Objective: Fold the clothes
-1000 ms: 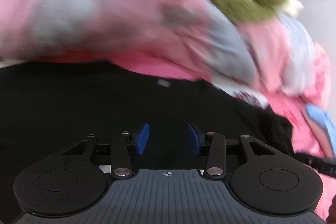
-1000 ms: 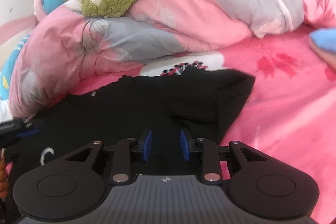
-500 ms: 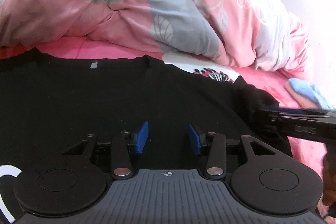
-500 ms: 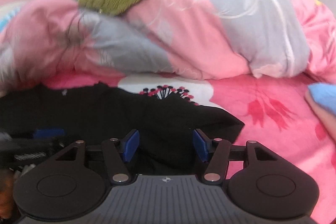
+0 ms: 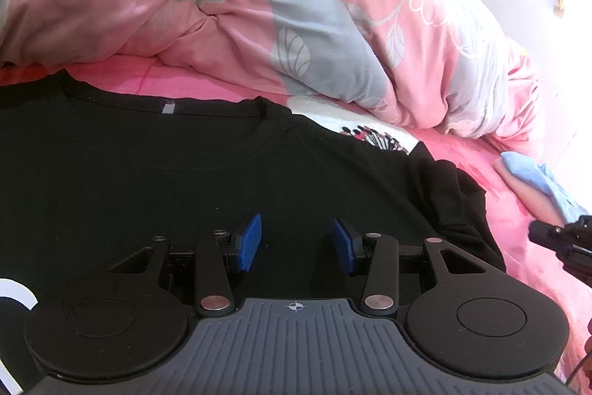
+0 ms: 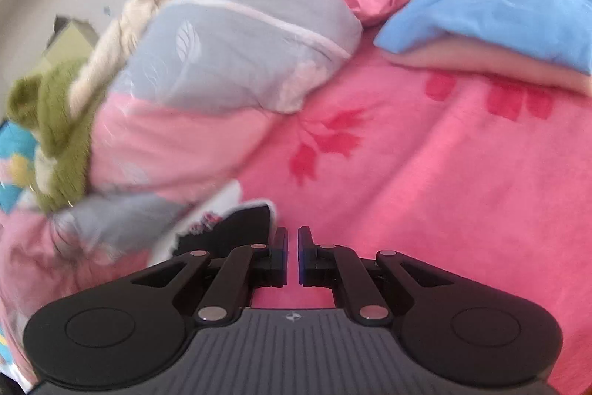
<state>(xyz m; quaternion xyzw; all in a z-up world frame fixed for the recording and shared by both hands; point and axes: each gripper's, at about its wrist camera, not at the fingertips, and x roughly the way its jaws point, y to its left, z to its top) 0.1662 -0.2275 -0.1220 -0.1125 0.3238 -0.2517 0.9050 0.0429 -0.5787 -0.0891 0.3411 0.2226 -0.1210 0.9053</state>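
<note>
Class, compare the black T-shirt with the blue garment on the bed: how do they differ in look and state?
The black T-shirt lies spread open, collar showing; the blue garment is folded. The T-shirt lies directly on the pink sheet; the blue garment sits on a pale pink folded piece. The left claw hovers open over the T-shirt, not the blue garment. Neither is gripped.

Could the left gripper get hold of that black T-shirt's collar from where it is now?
Probably yes. The left gripper is open over the black T-shirt, which lies flat on the pink bedsheet. Nothing lies between its fingers and the collar ahead; the piled duvet sits beyond the collar.
</note>
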